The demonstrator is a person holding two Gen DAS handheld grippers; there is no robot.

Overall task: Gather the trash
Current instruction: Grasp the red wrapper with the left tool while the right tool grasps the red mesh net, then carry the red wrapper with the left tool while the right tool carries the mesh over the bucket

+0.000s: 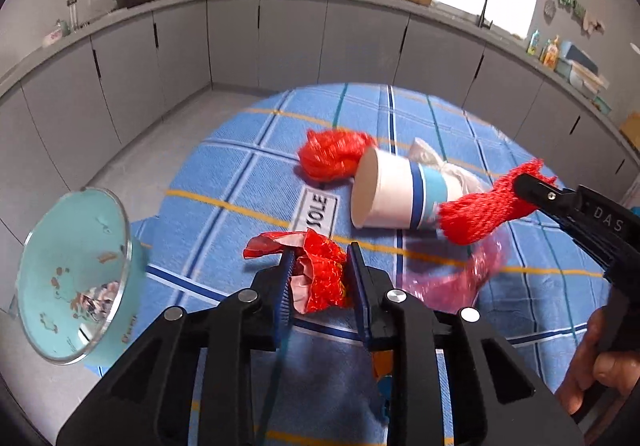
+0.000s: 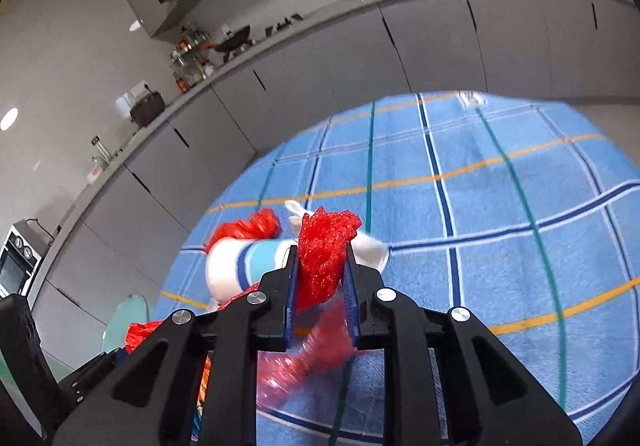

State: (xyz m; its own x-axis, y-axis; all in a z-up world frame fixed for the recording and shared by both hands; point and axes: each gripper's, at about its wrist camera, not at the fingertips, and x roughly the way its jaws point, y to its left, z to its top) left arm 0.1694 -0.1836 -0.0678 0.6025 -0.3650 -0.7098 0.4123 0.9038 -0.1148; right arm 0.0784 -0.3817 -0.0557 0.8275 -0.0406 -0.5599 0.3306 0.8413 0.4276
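Note:
My left gripper (image 1: 320,258) is shut on a crumpled red wrapper (image 1: 320,274) just above the blue checked cloth (image 1: 224,174). My right gripper (image 2: 321,246) is shut on a red foam net sleeve (image 2: 324,258), which also shows in the left wrist view as the red net sleeve (image 1: 484,206) lifted beside a tipped paper cup (image 1: 400,192). A second red net (image 1: 332,154) lies behind the cup, and a white crumpled bag (image 1: 428,154) sits past it. A pink plastic film (image 1: 452,282) hangs blurred under the right gripper.
A glass-rimmed turquoise bin (image 1: 76,278) holding scraps stands at the table's left edge. Grey kitchen cabinets (image 1: 288,42) run round the room behind the table. A person's hand (image 1: 600,362) grips the right tool's handle at the lower right.

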